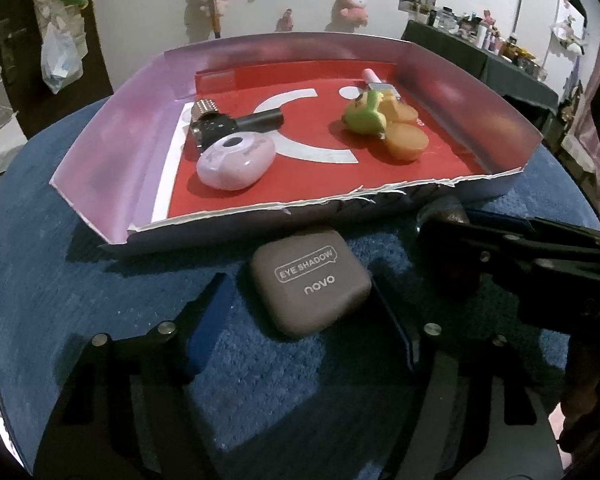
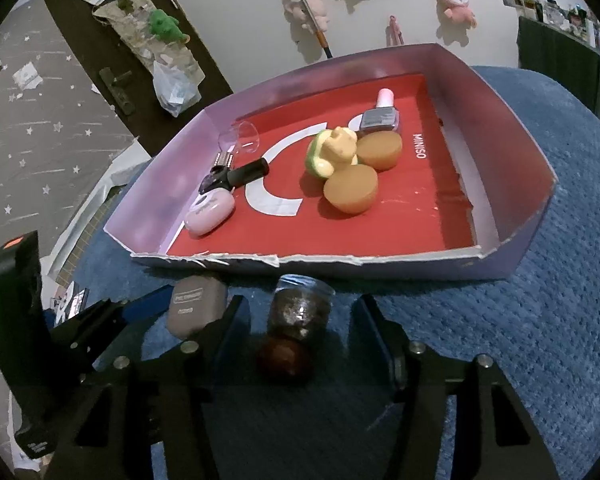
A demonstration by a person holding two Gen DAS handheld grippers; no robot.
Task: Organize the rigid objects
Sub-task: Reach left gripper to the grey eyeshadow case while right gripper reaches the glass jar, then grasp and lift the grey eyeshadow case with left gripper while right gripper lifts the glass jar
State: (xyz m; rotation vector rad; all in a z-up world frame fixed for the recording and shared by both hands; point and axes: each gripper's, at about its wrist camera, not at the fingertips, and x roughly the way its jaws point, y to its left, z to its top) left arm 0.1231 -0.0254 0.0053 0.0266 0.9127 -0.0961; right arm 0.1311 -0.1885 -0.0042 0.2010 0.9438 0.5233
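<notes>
The eyeshadow case [image 1: 310, 282] and glitter jar [image 2: 300, 312] are being straddled by the wide-open, empty left gripper [image 1: 300, 320] and right gripper [image 2: 300, 336]; closing is probably needed next.

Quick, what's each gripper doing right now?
Left gripper: open, jaws either side of the eyeshadow case, not clamped.
Right gripper: open, straddling the glitter jar.

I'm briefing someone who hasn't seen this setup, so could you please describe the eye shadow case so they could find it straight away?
Start at the big cardboard tray with the red floor on the blue carpeted surface. The eye shadow case lies outside it, on the carpet just before the tray's torn near edge. Unlike the glittery jar beside it, it is a flat, rounded-square, grey-brown box printed EYE SHADOW.
</notes>
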